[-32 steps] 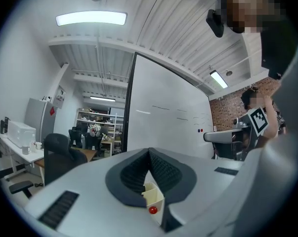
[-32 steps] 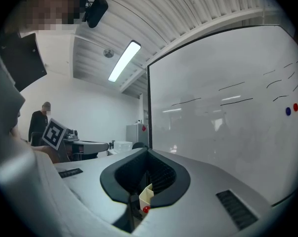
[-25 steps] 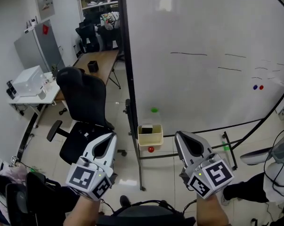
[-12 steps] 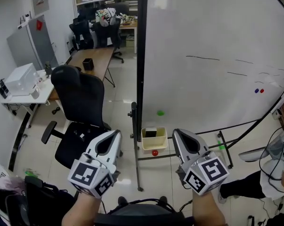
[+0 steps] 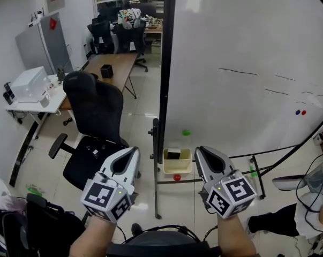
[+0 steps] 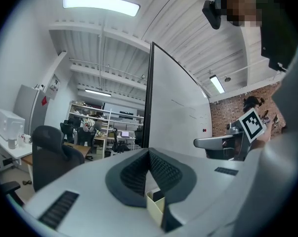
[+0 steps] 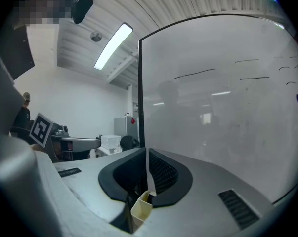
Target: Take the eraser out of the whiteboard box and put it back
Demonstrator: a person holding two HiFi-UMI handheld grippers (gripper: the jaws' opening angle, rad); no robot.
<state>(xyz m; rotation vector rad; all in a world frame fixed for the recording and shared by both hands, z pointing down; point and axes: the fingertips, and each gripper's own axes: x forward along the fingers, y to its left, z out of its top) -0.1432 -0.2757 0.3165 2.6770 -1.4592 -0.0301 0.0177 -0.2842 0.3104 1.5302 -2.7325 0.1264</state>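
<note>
A small yellow whiteboard box (image 5: pixel 177 164) hangs at the lower left corner of the whiteboard (image 5: pixel 241 63). The black eraser (image 5: pixel 174 155) lies inside it. My left gripper (image 5: pixel 133 152) and right gripper (image 5: pixel 200 150) are held level, side by side, a little short of the box, one on each side of it. The left gripper (image 6: pixel 149 154) has its jaws together and empty. The jaws of the right gripper (image 7: pixel 147 154) stand almost together and are just starting to part, with nothing between them. Below each pair of pads the box (image 6: pixel 156 209) (image 7: pixel 141 207) shows small.
A black office chair (image 5: pixel 94 116) stands left of the board's stand (image 5: pixel 157 186). A red magnet (image 5: pixel 177 178) sits under the box and a green one (image 5: pixel 186 133) above it. A person's leg (image 5: pixel 273 216) is at the lower right. Desks stand behind on the left.
Both grippers have moved forward and slightly down toward the board's left edge. The box now sits between their tips in the head view. Neither holds anything.
</note>
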